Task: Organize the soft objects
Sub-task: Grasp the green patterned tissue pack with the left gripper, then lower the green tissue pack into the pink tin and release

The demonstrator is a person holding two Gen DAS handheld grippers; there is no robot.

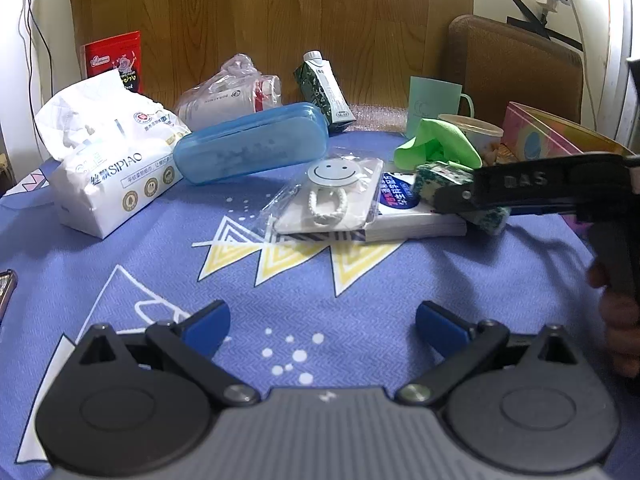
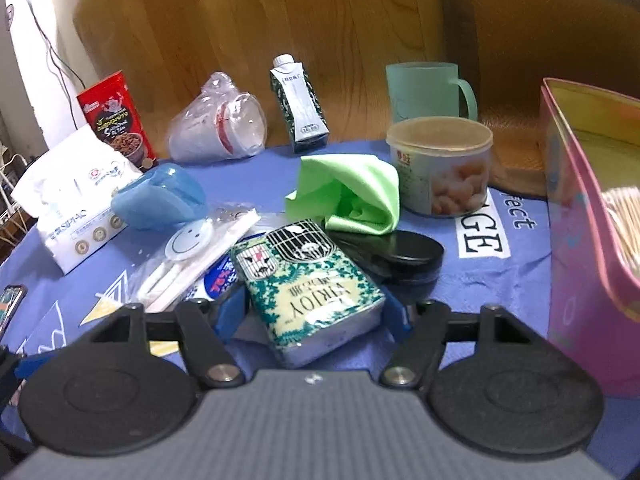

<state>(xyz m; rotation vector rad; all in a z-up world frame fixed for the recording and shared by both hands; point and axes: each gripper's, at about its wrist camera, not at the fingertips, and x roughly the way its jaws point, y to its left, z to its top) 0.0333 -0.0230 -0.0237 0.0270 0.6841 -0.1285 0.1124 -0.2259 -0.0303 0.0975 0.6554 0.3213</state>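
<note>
While the blue patterned cloth (image 1: 120,248) covers the whole surface, the pink box (image 2: 576,216) stands at its right edge and the white tissue pack (image 1: 116,176) lies at the left, with a blue case (image 1: 252,142) leaning on it. Smaller again, the green cloth (image 2: 352,192) sits crumpled in front of a lidded tub (image 2: 444,168). The green-and-white pocket tissue pack (image 2: 312,296) sits between the blue pads of the right gripper (image 2: 316,312), which close on its two sides; in the left wrist view the pack sits at the gripper's tip above a flat white packet (image 1: 416,216). The left gripper (image 1: 322,320) hangs over bare cloth, jaws wide, nothing between them.
</note>
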